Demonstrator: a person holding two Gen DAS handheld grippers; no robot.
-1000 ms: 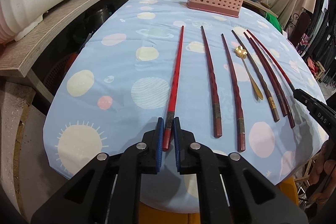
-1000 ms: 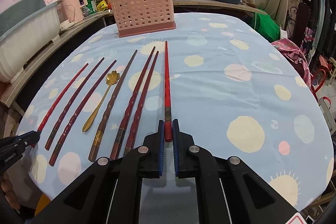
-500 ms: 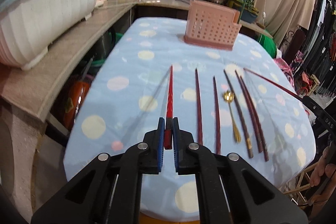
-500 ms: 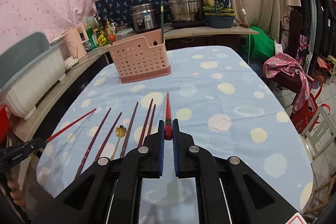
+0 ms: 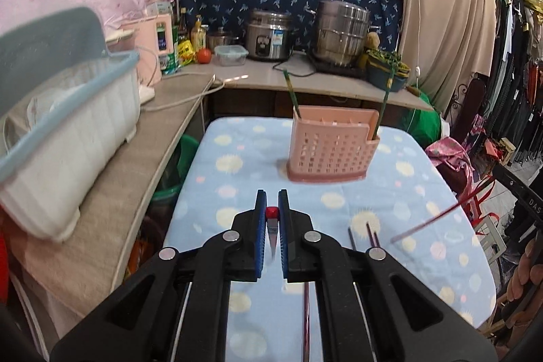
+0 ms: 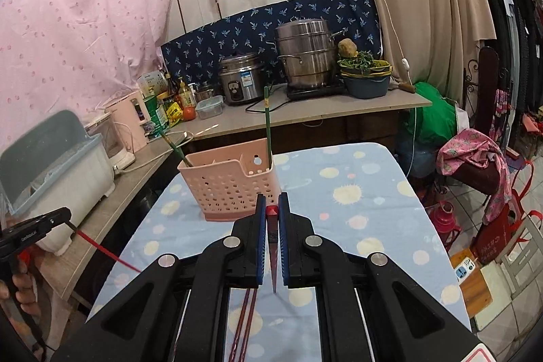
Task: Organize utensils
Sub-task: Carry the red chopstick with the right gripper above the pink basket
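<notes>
Chopsticks (image 5: 271,212) (red) pinched in both grippers.

Left tool (image 5: 272,216) clamps a red chopstick (image 5: 272,228) before the pink basket (image 5: 331,150).

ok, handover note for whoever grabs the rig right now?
Left gripper: shut on a red chopstick, lifted off the table.
Right gripper: shut on another red chopstick, also lifted.
Pink basket: upright at the table's far end, two green sticks inside.
Done: both red ones picked up.
Left: drop both into the basket, then clear the dark chopsticks on the cloth.
</notes>
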